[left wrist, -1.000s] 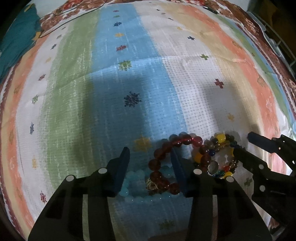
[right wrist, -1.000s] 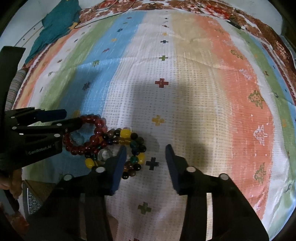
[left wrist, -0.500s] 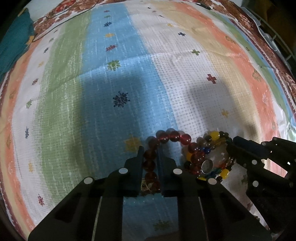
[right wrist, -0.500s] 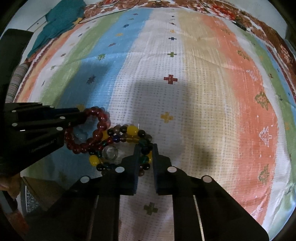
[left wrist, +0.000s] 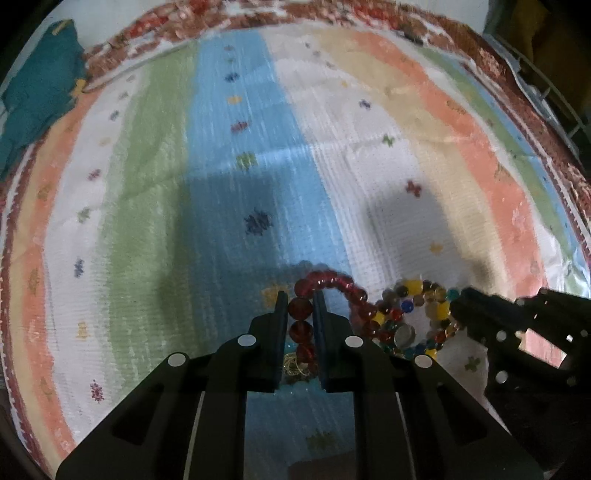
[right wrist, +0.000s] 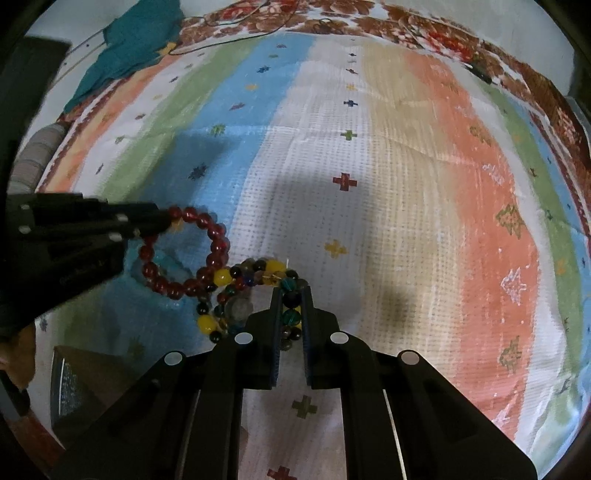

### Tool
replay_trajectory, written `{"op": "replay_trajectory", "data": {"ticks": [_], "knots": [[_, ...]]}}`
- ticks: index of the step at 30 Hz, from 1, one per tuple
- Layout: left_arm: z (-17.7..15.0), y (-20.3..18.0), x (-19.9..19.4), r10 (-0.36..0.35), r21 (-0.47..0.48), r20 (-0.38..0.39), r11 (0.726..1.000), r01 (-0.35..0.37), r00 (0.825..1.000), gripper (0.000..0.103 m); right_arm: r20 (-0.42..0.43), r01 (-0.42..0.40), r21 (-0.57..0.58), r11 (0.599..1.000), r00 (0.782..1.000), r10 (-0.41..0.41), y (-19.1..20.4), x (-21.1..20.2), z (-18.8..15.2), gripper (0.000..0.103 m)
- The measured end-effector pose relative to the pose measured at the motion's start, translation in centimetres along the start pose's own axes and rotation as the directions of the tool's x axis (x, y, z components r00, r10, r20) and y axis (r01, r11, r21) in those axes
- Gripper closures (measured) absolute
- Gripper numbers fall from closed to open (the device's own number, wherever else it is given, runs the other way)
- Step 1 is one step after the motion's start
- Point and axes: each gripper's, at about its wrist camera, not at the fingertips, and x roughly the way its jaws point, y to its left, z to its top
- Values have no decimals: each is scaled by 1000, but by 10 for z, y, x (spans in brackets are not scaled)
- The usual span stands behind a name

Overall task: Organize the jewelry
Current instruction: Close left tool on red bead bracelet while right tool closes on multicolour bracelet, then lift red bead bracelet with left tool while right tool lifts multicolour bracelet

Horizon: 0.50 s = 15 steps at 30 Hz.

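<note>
My left gripper (left wrist: 300, 301) is shut on a dark red bead bracelet (left wrist: 332, 282), which also shows in the right wrist view (right wrist: 216, 240). My right gripper (right wrist: 290, 295) is shut on a multicoloured bead bracelet (right wrist: 273, 277) with yellow, green and dark beads and a clear round stone; it also shows in the left wrist view (left wrist: 413, 291). The two bracelets touch each other just above the striped cloth (left wrist: 258, 155). A pale blue bead bracelet and a small gold piece (left wrist: 293, 365) lie under my left gripper, mostly hidden.
The striped cloth (right wrist: 406, 184) covers the whole surface. A teal fabric (left wrist: 33, 92) lies at the far left corner, also in the right wrist view (right wrist: 129, 48). A thin cord (right wrist: 236, 26) runs along the far edge. A dark box (right wrist: 74, 384) sits near left.
Both grippers closed from open: the left on the red bracelet, the right on the multicoloured one. Since half a second ago both have risen slightly with the bracelets.
</note>
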Motion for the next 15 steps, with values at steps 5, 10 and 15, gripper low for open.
{"op": "replay_trajectory", "data": {"ticks": [5,10,15], "knots": [[-2,-2,-12,21,-13,34,1000,-21,999,90,18,9,4,1000,1000,-9,-1,-7,-2,92],[-5,-7,-23,17,-6,67,1000,-17,998,90,68,-10,-8,1000,998,10,4,-20,-3,92],[-6,-8,-34,18,-15,92,1000,-17,996,90,104,-21,-8,1000,994,21,6,-29,-3,92]]}}
